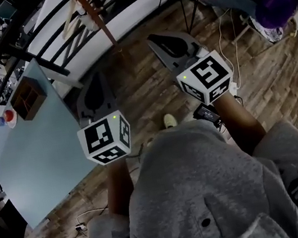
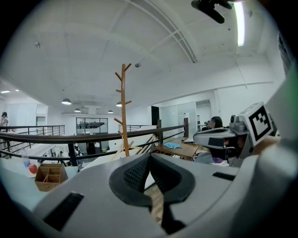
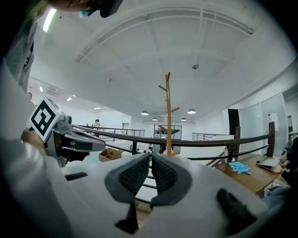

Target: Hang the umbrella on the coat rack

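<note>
Both tongs are clamped shut with nothing in them: left tongs [image 2: 149, 159], right tongs [image 3: 150, 158], each pointing roughly at the wooden coat rack [image 2: 123, 109]. I can't see the umbrella in any view. The pegs that show are bare, and the rack's foot is hidden behind the railing [image 2: 93, 135].

What worries me: that rack is a skinny pole with short pegs, so a handle hooked on carelessly could slide right off. A shove from the side might also rock the whole thing. There's a table [image 1: 39, 146] close on the left, plus loose cables on the floor [image 1: 219, 32] that could trip someone.
</note>
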Available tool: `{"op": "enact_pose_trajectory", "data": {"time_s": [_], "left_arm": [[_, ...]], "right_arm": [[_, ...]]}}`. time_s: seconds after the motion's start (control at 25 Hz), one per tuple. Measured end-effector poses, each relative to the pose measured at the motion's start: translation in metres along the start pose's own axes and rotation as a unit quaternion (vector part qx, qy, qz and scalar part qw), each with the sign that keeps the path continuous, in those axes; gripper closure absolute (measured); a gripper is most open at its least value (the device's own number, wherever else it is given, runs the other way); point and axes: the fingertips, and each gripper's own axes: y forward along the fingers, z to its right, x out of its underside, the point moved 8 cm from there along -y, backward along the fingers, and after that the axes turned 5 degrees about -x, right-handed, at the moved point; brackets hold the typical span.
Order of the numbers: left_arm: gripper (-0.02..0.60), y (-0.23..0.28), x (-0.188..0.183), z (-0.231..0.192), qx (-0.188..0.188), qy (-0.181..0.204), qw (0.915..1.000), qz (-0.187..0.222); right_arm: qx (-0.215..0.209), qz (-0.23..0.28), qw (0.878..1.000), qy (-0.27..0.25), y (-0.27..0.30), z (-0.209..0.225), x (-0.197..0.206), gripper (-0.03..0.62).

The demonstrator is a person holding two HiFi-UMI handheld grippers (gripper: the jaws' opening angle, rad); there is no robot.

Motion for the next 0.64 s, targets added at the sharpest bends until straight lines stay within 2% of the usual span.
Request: {"op": "enact_pose_trajectory", "data": {"time_s": [0.28, 0.64], "left_arm": [[0.565, -0.017, 0.005, -0.013, -0.001, 0.002, 1.0, -0.002], [0.565, -0.021, 0.008, -0.007, 0.006, -0.002, 1.0, 0.001]], "right_arm": [[0.008, -0.007, 1.0, 0.001, -0.003, -0.018, 0.002, 0.563], [0.01, -0.006, 1.0, -0.007, -0.009, -0.019, 0.0, 0.563]]}}
